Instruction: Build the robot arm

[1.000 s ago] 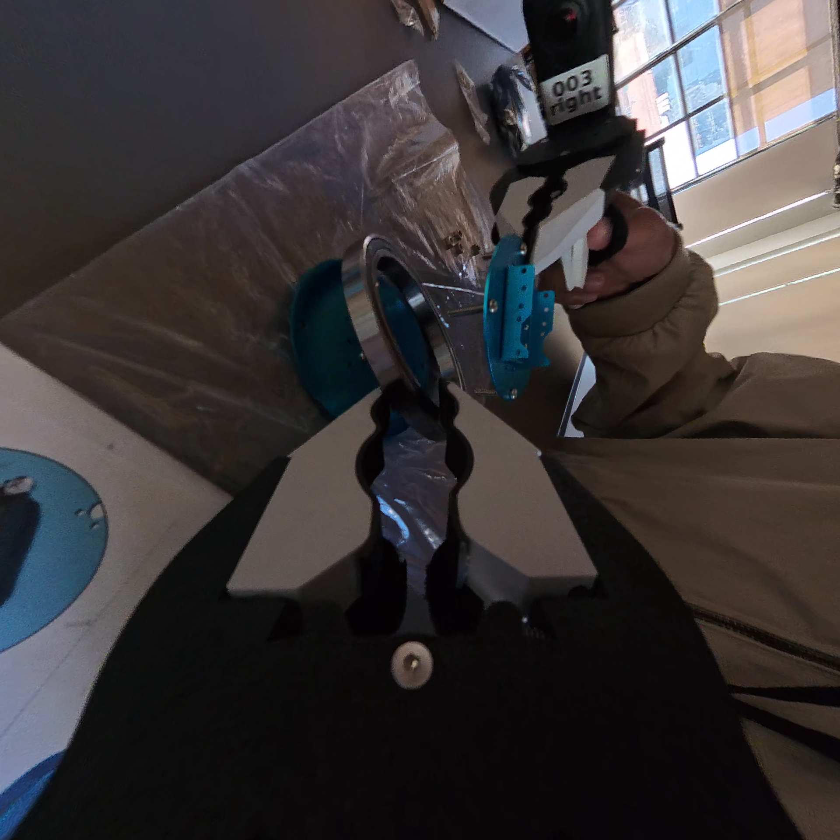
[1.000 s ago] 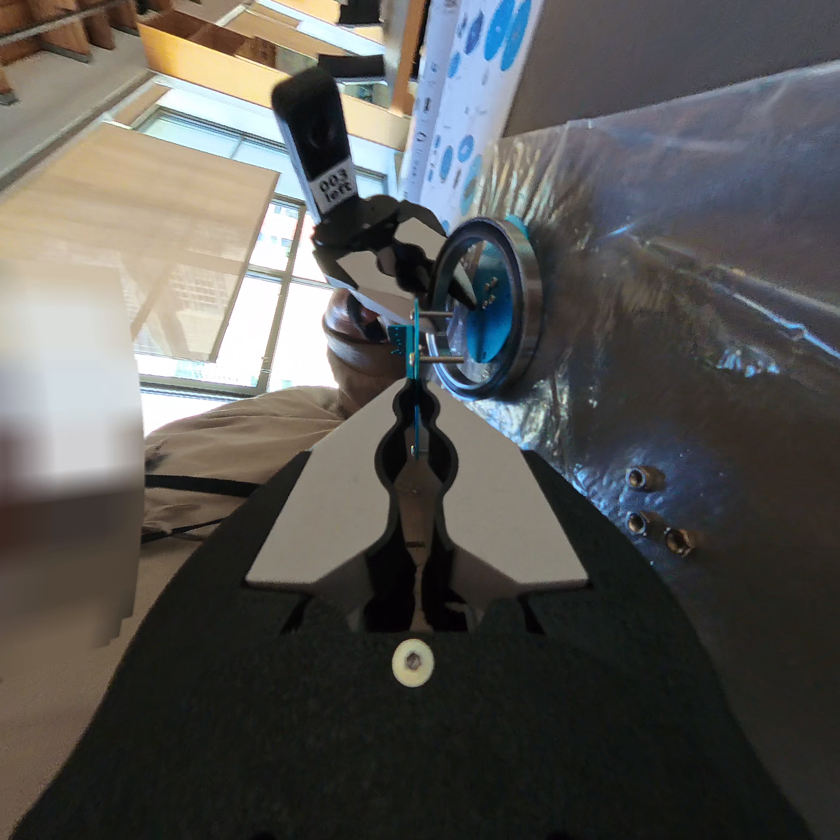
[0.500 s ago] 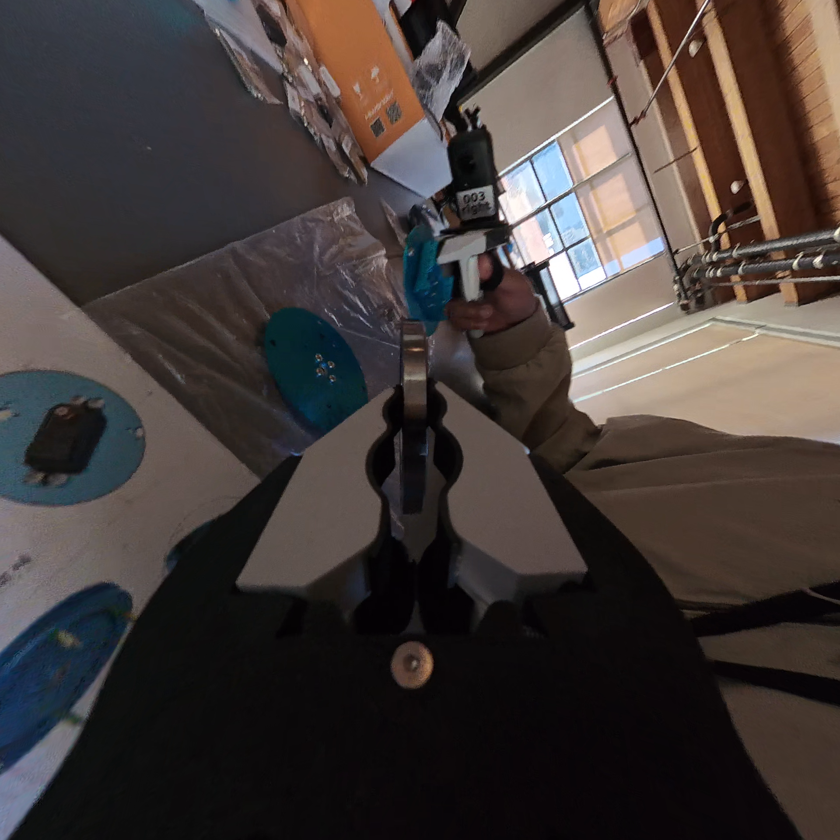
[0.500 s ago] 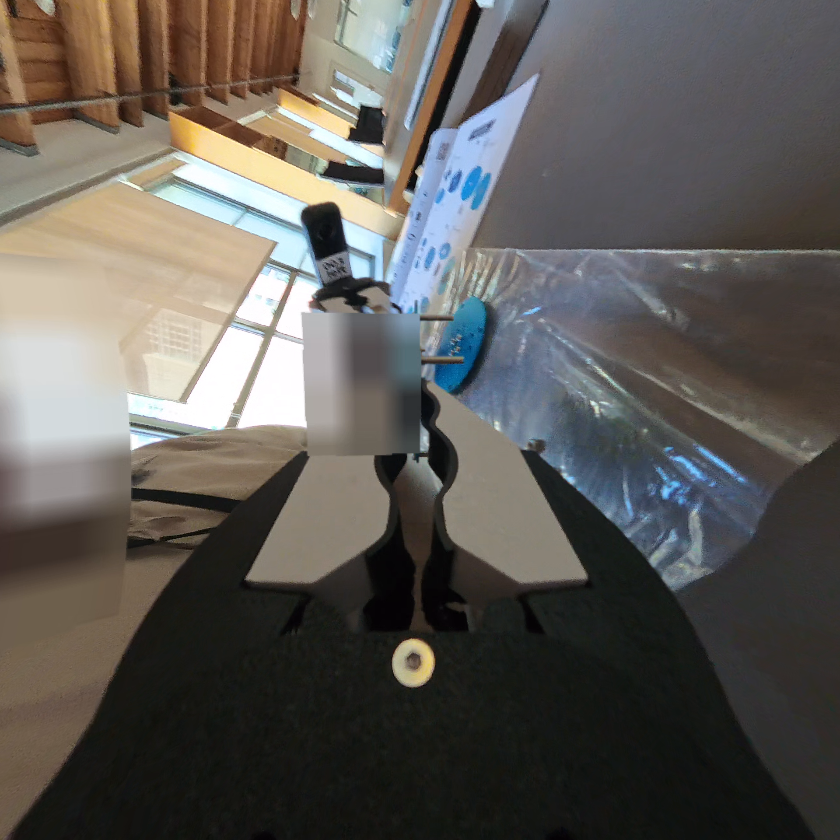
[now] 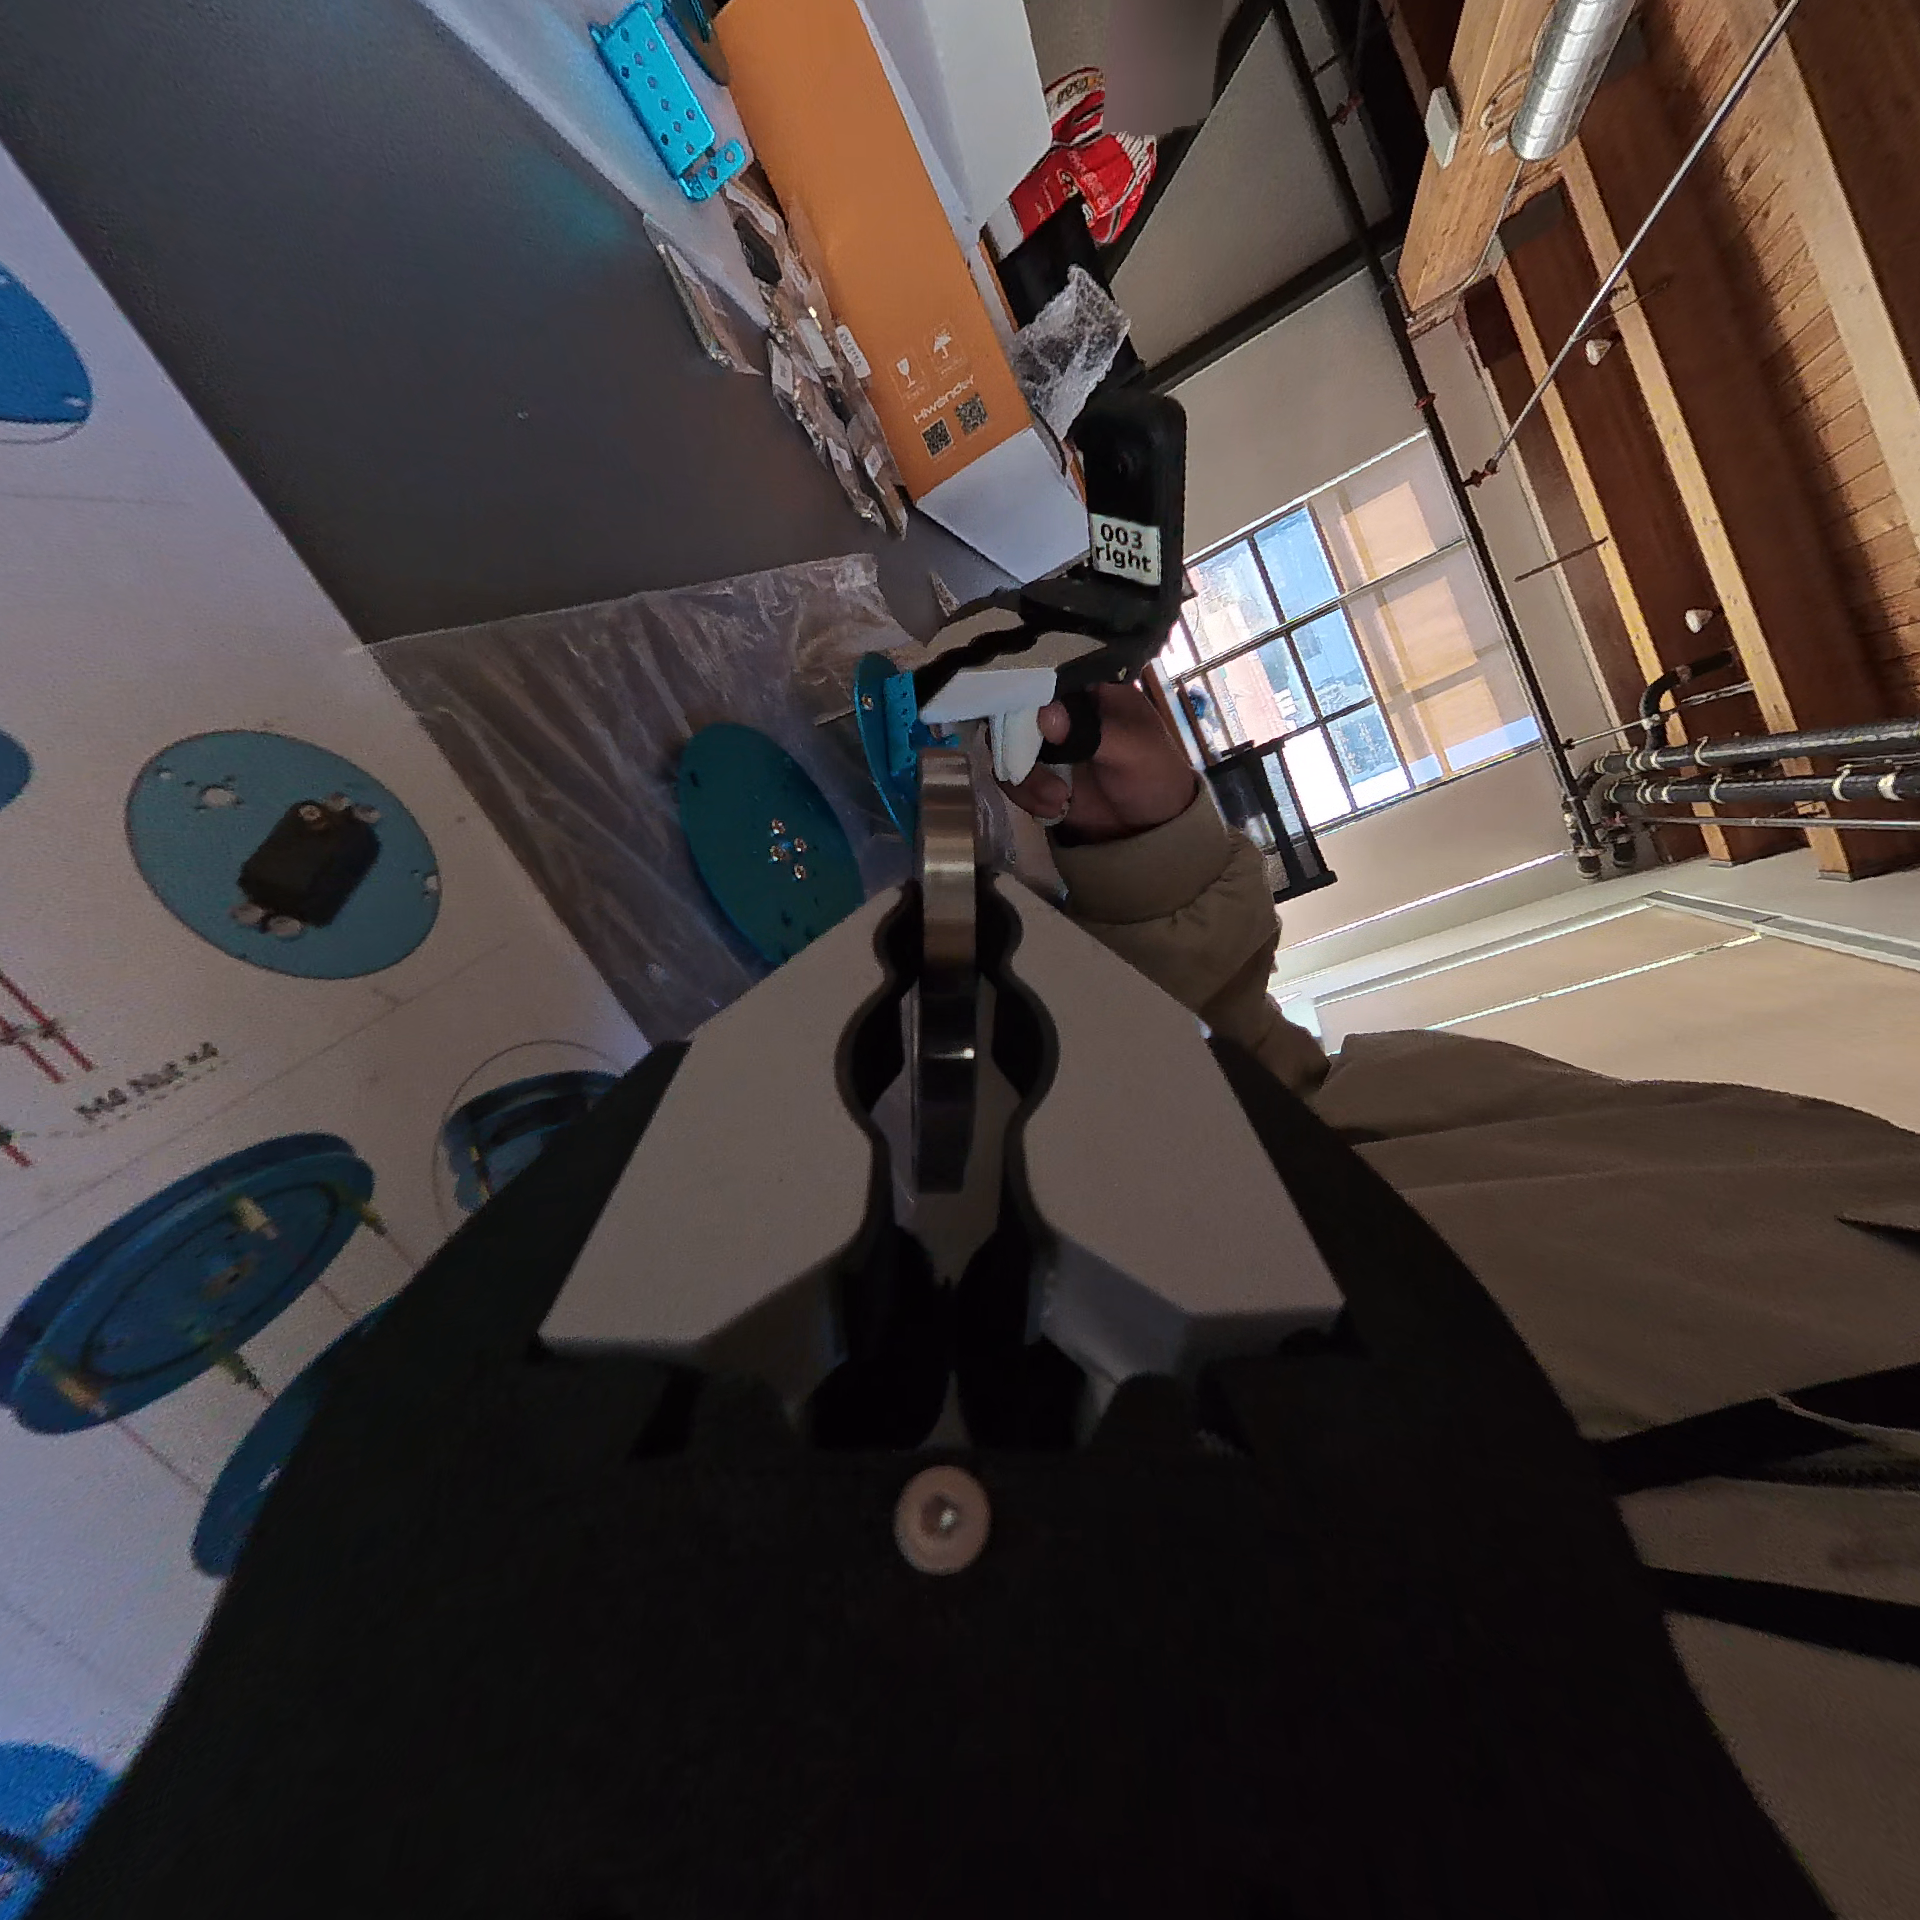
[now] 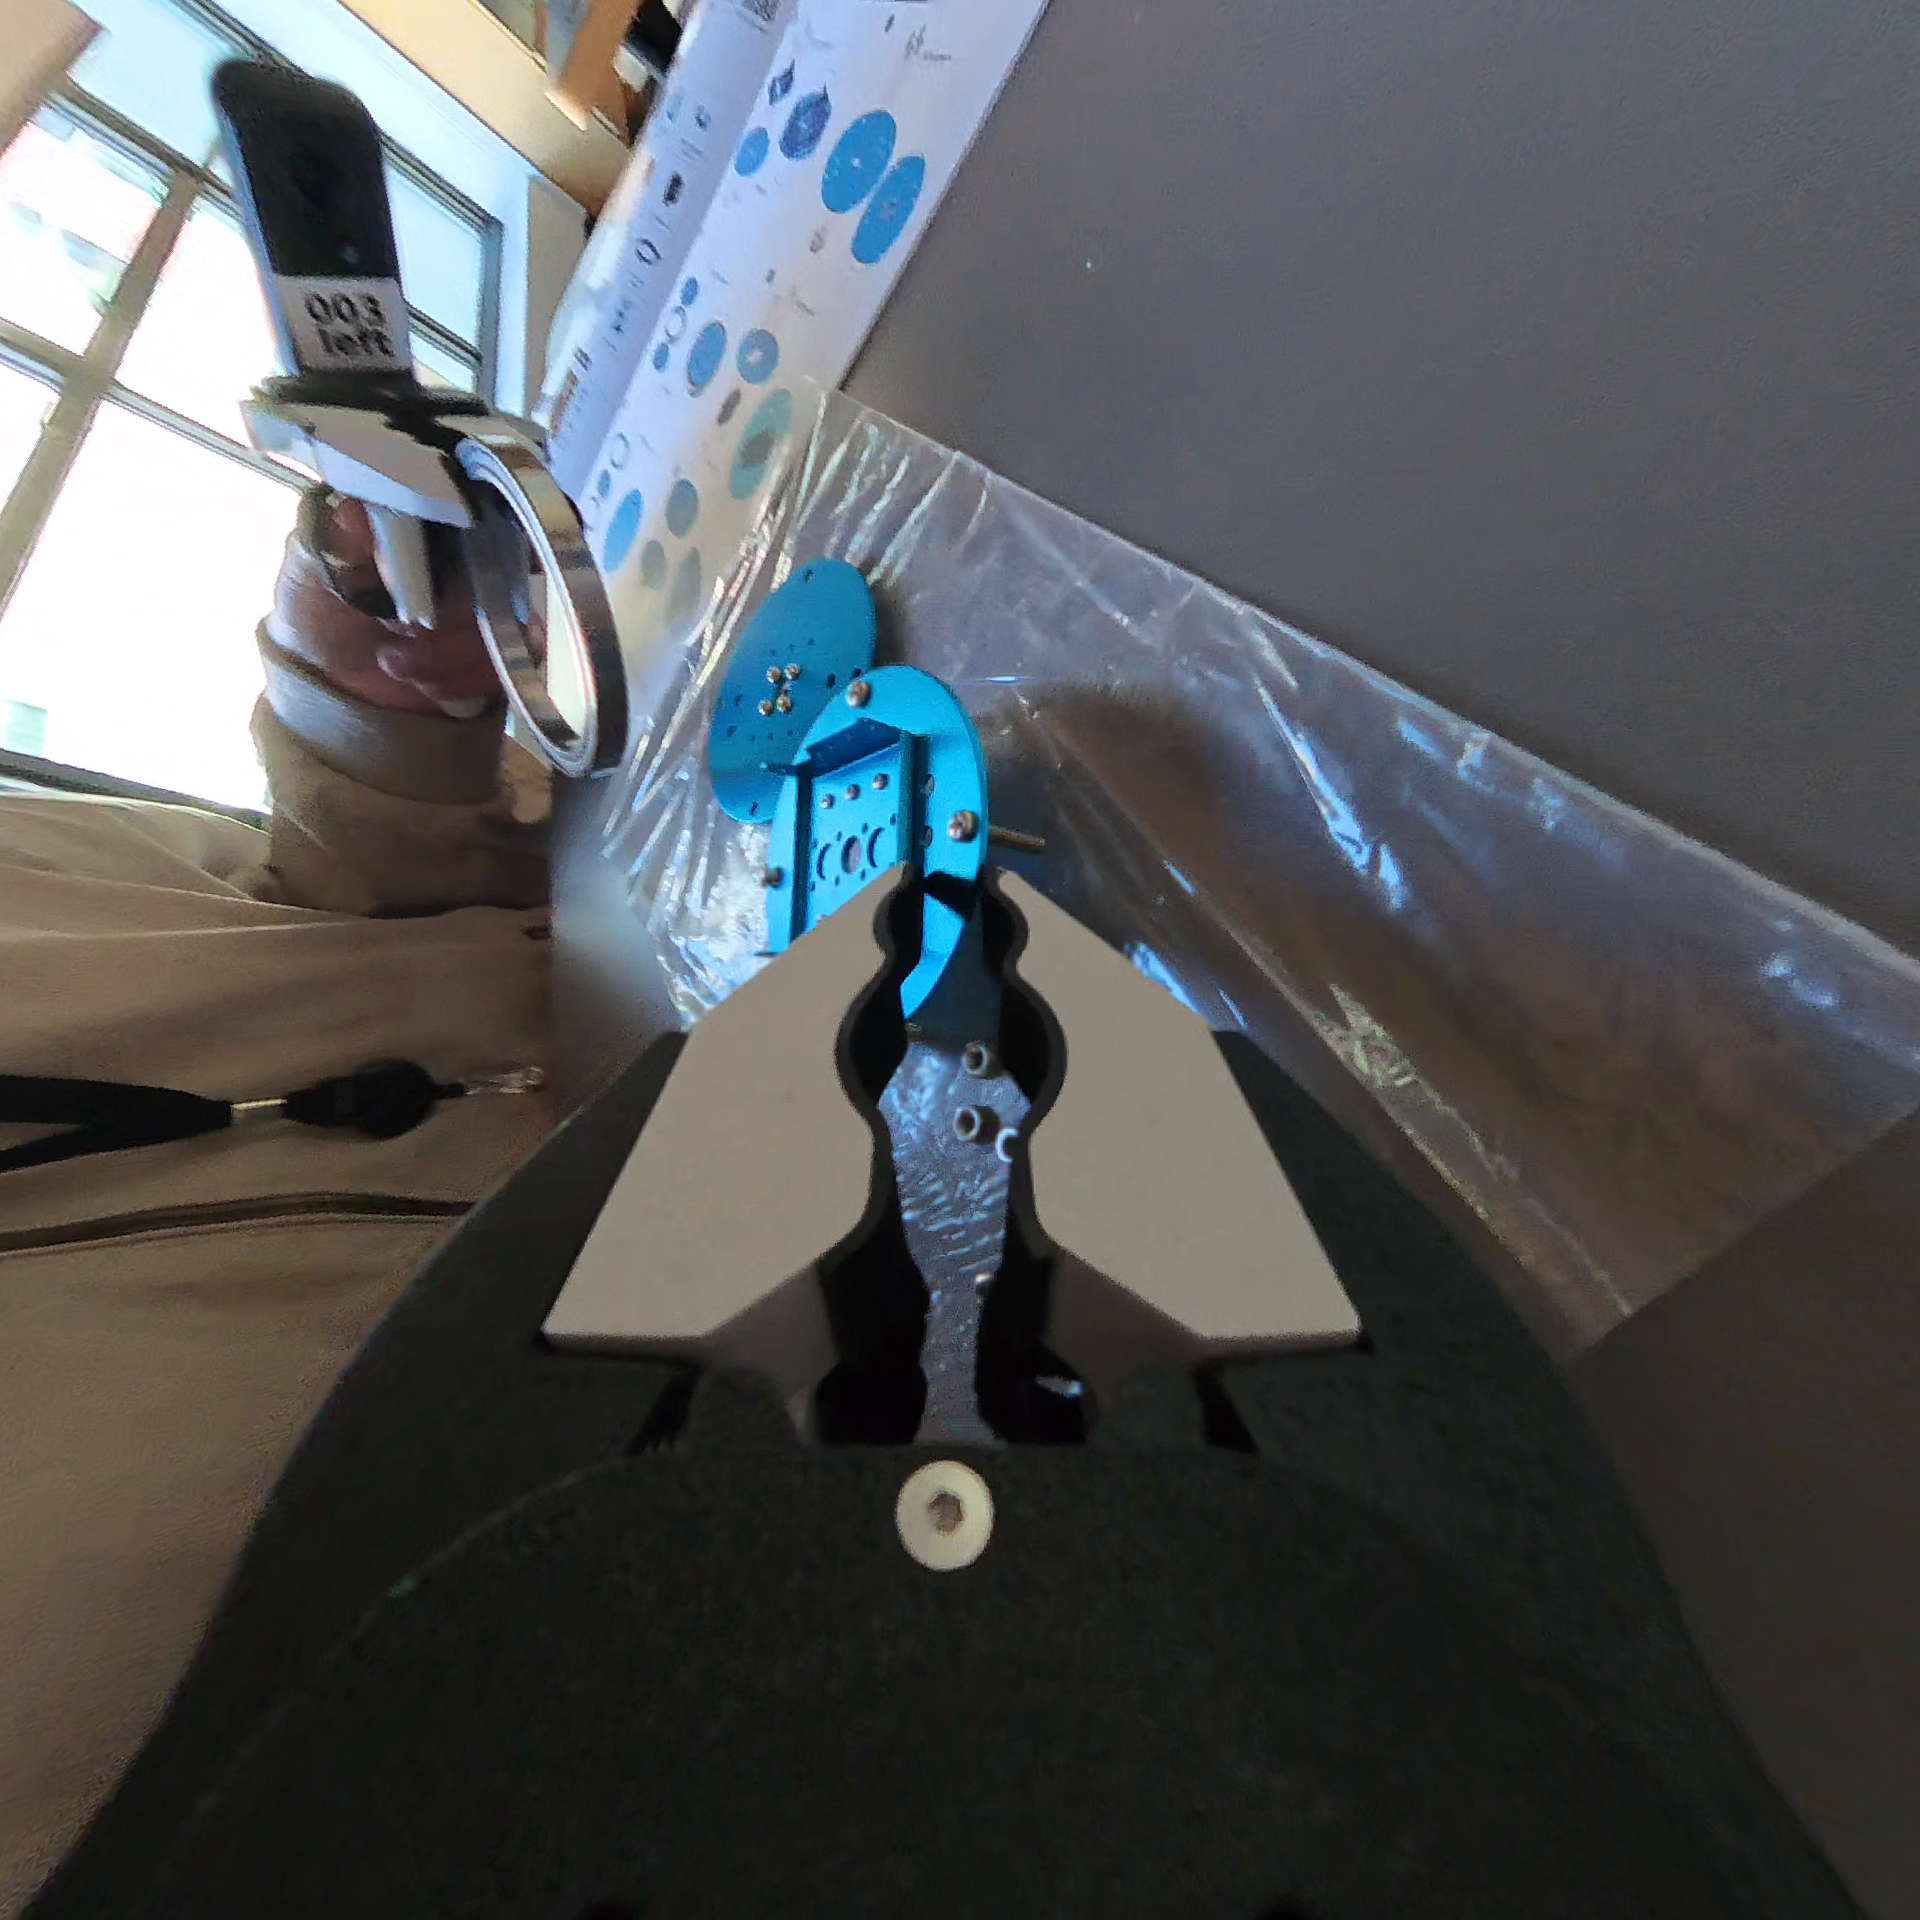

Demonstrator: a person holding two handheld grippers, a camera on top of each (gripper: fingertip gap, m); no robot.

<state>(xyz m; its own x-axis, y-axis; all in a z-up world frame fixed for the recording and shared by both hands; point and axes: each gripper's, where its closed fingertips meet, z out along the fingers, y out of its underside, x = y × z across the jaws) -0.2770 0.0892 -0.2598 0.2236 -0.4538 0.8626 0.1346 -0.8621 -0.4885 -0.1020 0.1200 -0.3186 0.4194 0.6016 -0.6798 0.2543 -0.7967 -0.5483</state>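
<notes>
A: Left claw [image 5: 948,904] – closed on the steel ring [image 5: 945,977]; the left wrist view shows it edge-on, clamped between the fingers, held off the counter [image 5: 416,343].

B: The right wrist view gives its shape: a full shiny ring [image 6: 551,613] hanging from the left claw [image 6: 457,488], the person's hand [image 6: 416,665] behind it.

A: Right claw [image 6: 948,883] – gripping a blue round plate with a perforated bracket screwed on it [image 6: 894,810]. Jaws show a gap lower down, but the tips pinch the plate's edge.

B: In the left wrist view that piece [image 5: 888,743] is mostly hidden behind the right claw [image 5: 935,686]; only a blue sliver shows.

A: A second blue disc [image 5: 769,842] lies flat on the clear plastic sheet [image 5: 582,717], just beside the held plate.

B: Three small nuts [image 6: 977,1117] on the plastic show only through the right claw's gap.

A: Left view alone: the printed sheet with blue diagrams [image 5: 208,935], an orange-and-white box [image 5: 894,270] and a blue perforated bracket [image 5: 665,94] farther along the counter.
</notes>
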